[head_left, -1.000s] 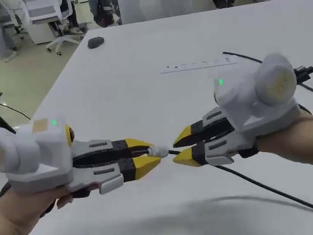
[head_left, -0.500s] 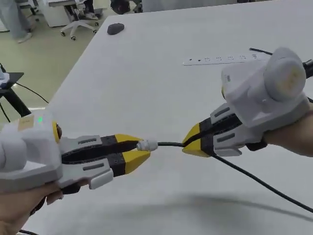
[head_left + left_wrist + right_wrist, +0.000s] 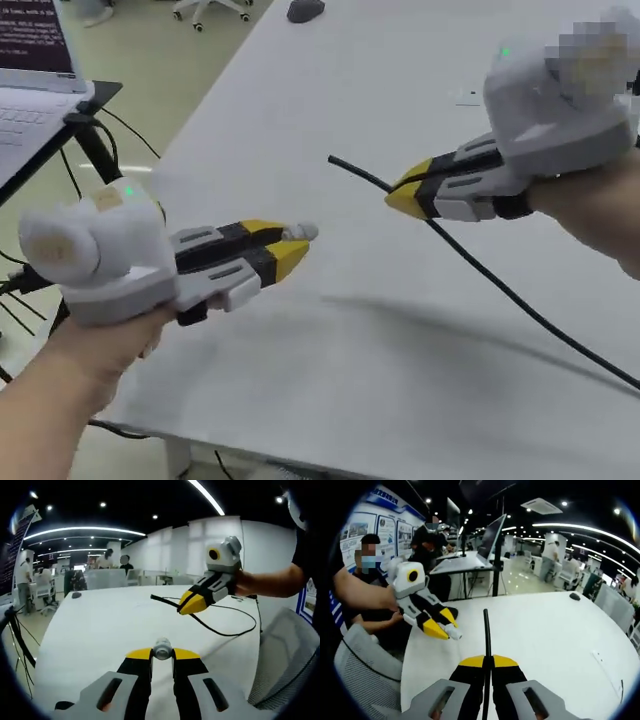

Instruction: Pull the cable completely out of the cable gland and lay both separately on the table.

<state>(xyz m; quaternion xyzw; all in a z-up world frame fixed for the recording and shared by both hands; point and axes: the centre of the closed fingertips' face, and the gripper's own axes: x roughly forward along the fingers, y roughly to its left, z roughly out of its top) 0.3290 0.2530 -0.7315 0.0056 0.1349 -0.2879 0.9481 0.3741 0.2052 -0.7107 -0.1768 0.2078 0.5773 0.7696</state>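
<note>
The small white cable gland (image 3: 301, 233) (image 3: 162, 648) sticks out of the yellow tips of my left gripper (image 3: 293, 250) (image 3: 162, 655), which is shut on it above the table's near left part. The black cable (image 3: 500, 288) (image 3: 486, 627) is apart from the gland, and its free end (image 3: 332, 160) hangs in the air. My right gripper (image 3: 396, 196) (image 3: 487, 660) is shut on the cable a short way behind that end. The rest of the cable trails down and right across the white table (image 3: 330, 340). A clear gap separates the two grippers.
A dark mouse (image 3: 305, 10) lies at the table's far edge. Left of the table stands an open laptop (image 3: 35, 60) on a stand, with loose wires beneath it. The table's left edge runs close under my left hand. A mesh chair (image 3: 285, 655) stands beside the table.
The cable has slid out of the gland. The two grippers have drawn apart, the left with the gland, the right up and away with the cable. The camera also shifted.
</note>
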